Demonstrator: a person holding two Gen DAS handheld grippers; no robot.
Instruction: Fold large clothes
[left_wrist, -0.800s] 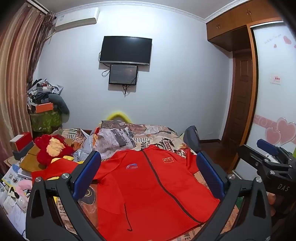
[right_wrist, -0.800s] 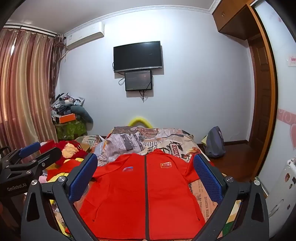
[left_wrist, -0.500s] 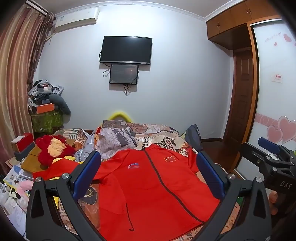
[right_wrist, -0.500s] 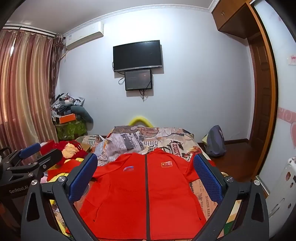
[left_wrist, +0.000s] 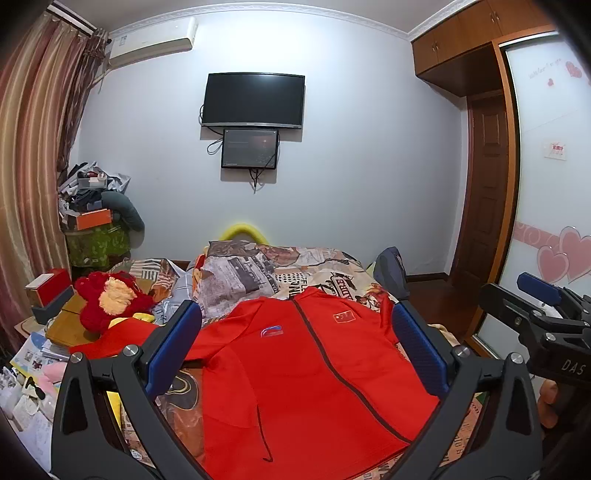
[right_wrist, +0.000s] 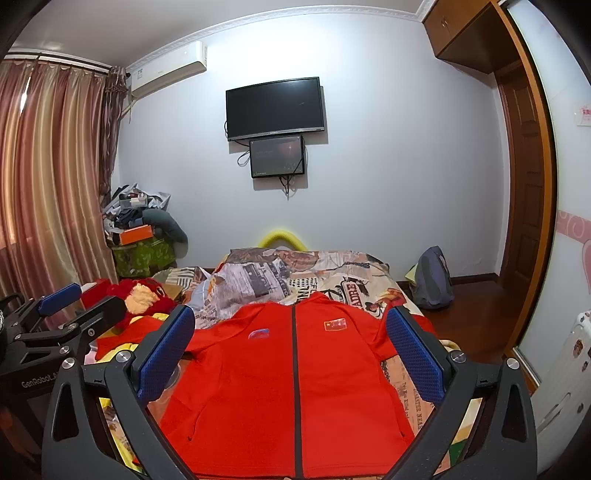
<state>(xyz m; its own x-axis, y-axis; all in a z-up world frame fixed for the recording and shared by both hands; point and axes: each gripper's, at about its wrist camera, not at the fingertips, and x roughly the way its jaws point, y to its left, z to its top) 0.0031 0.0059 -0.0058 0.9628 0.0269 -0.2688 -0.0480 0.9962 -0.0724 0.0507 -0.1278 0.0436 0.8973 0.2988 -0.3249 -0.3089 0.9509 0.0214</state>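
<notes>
A large red zip-up jacket (left_wrist: 295, 373) (right_wrist: 291, 373) lies spread flat, front up, on the bed, its collar toward the far wall and its sleeves out to both sides. My left gripper (left_wrist: 295, 332) hovers above the jacket's near half, open, with nothing between its blue pads. My right gripper (right_wrist: 291, 332) also stands open over the jacket, empty. In the left wrist view the right gripper (left_wrist: 543, 314) shows at the right edge; in the right wrist view the left gripper (right_wrist: 62, 317) shows at the left edge.
The bed (right_wrist: 343, 273) has a newspaper-print cover with a rumpled pillow (left_wrist: 236, 273) beyond the jacket. A red plush toy (left_wrist: 110, 299) and clutter lie left of it. A backpack (right_wrist: 432, 280) sits on the floor at the right, by the wardrobe door (left_wrist: 546, 184).
Both views have drifted very slightly; the jacket lies as before and both grippers stay open.
</notes>
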